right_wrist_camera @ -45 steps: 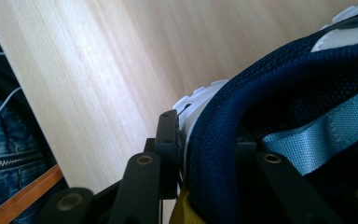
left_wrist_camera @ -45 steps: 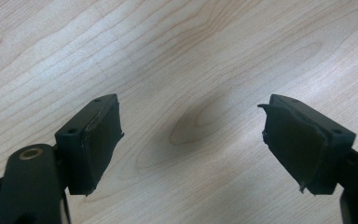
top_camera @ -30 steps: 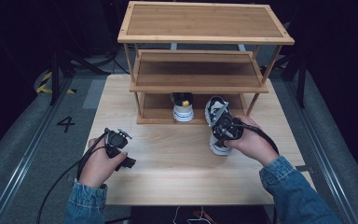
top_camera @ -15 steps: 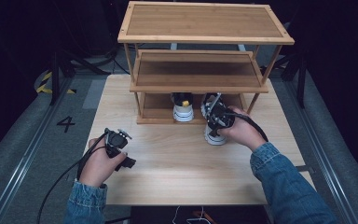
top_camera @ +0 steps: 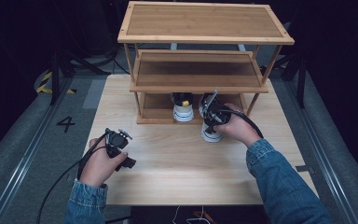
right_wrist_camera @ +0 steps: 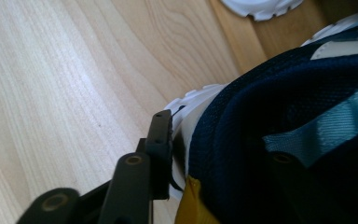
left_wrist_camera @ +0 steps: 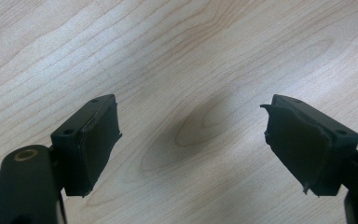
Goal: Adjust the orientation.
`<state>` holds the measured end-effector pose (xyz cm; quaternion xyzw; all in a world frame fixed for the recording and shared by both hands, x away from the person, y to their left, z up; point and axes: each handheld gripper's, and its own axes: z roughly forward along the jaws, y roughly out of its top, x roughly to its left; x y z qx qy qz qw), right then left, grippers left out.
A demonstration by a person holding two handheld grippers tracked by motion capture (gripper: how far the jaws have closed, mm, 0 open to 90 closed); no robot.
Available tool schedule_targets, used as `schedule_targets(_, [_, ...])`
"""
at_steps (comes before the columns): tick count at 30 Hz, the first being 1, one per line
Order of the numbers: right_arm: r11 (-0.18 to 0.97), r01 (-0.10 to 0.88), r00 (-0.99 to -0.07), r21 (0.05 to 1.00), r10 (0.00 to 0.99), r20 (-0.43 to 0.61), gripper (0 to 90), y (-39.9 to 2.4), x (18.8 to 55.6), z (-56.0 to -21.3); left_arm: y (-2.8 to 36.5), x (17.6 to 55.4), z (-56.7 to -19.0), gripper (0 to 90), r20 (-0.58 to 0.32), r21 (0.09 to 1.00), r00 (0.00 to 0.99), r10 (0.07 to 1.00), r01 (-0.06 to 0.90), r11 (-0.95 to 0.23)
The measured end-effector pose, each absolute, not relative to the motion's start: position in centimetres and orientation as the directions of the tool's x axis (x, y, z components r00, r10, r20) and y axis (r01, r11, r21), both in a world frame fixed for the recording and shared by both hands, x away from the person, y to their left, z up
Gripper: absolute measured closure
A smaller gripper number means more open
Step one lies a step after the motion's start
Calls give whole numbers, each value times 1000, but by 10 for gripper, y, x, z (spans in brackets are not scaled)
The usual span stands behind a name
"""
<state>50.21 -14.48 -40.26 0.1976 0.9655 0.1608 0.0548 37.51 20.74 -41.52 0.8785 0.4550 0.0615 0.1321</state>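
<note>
Sneaker [top_camera: 210,134], navy with white sole, is standing on the counter [top_camera: 177,163] just in front of the wooden shelf rack [top_camera: 200,60], near its mate [top_camera: 182,109] on the bottom shelf. Right gripper [top_camera: 213,114] is straddling its heel; the jaws have just been opening, and seemingly one is sitting inside the collar, though pressing is unclear. Left gripper [top_camera: 116,140] is hovering with jaws wide apart, empty, over bare wood.

One sign can be read — a black "4" [top_camera: 65,123] on the grey floor [top_camera: 23,140] left of the table [top_camera: 177,163] — beside yellow-and-black hazard tape [top_camera: 44,84]; nothing else is legible
</note>
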Motion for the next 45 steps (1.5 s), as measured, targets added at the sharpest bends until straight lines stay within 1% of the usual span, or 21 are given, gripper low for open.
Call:
schedule_targets(1, [873, 347, -919, 342, 390, -61, 615, -145, 502, -402, 207, 375, -415, 179, -11, 287, 579, 815, 783, -552])
schedule_targets(2, [870, 336, -916, 360, 392, -92, 528, -145, 501, -400, 207, 375, -415, 179, -10, 289, 581, 814, 781, -554])
schedule_targets(3, [863, 337, -910, 376, 401, -106, 504, -145, 501, -398, 206, 376, -414, 179, -11, 290, 582, 813, 780, -555])
schedule_targets(5, [854, 343, -904, 391, 414, -111, 489, -146, 499, -395, 204, 376, -413, 179, -11, 293, 584, 812, 778, -556])
schedule_targets(6, [851, 334, -901, 406, 415, -129, 462, -147, 497, -393, 203, 377, -413, 179, -12, 297, 586, 810, 776, -557])
schedule_targets(8, [843, 327, -899, 427, 416, -133, 453, -149, 495, -390, 203, 378, -413, 178, -12, 295, 588, 808, 775, -559])
schedule_targets(9, [834, 311, -894, 456, 419, -156, 452, -151, 491, -385, 202, 379, -413, 178, -11, 293, 593, 805, 772, -564])
schedule_targets(11, [827, 300, -889, 476, 423, -175, 447, -154, 486, -379, 200, 381, -413, 178, -7, 290, 595, 803, 770, -568])
schedule_targets(16, [799, 305, -871, 519, 454, -188, 448, -163, 473, -366, 193, 385, -413, 178, -14, 285, 605, 796, 766, -577])
schedule_targets(17, [772, 326, -847, 545, 495, -195, 461, -169, 464, -359, 192, 386, -414, 178, -12, 285, 607, 794, 763, -579])
schedule_targets(19, [759, 331, -844, 561, 504, -184, 465, -173, 460, -357, 189, 388, -414, 178, -11, 283, 611, 791, 761, -584])
schedule_targets(20, [729, 365, -827, 579, 540, -157, 509, -180, 452, -353, 188, 389, -414, 178, -16, 278, 613, 790, 762, -585])
schedule_targets(21, [729, 365, -827, 579, 540, -157, 509, -180, 452, -353, 187, 390, -414, 178, -11, 280, 619, 785, 756, -592])
schedule_targets(22, [720, 381, -816, 580, 557, -155, 532, -183, 448, -351, 186, 391, -414, 178, -13, 272, 622, 783, 756, -596])
schedule_targets(23, [683, 407, -785, 607, 601, -151, 586, -192, 439, -350, 184, 392, -414, 178, -21, 270, 620, 784, 759, -593])
schedule_targets(25, [668, 409, -775, 622, 614, -150, 607, -195, 436, -350, 183, 394, -414, 178, -23, 273, 625, 780, 755, -597])
schedule_targets(27, [620, 440, -749, 650, 653, -115, 652, -203, 428, -352, 182, 395, -414, 178, -20, 268, 630, 777, 752, -602])
schedule_targets(33, [610, 502, -728, 612, 680, -81, 782, -209, 426, -378, 179, 395, -416, 177, -14, 265, 639, 769, 744, -613])
schedule_targets(36, [610, 507, -726, 608, 683, -80, 837, -205, 431, -390, 180, 394, -415, 178, -20, 264, 630, 776, 752, -604])
schedule_targets(39, [600, 515, -718, 612, 692, -75, 847, -202, 435, -396, 183, 392, -415, 178, -16, 263, 625, 780, 756, -600])
schedule_targets(45, [506, 555, -670, 660, 742, -6, 869, -202, 449, -401, 192, 386, -416, 178, -21, 268, 606, 795, 770, -579])
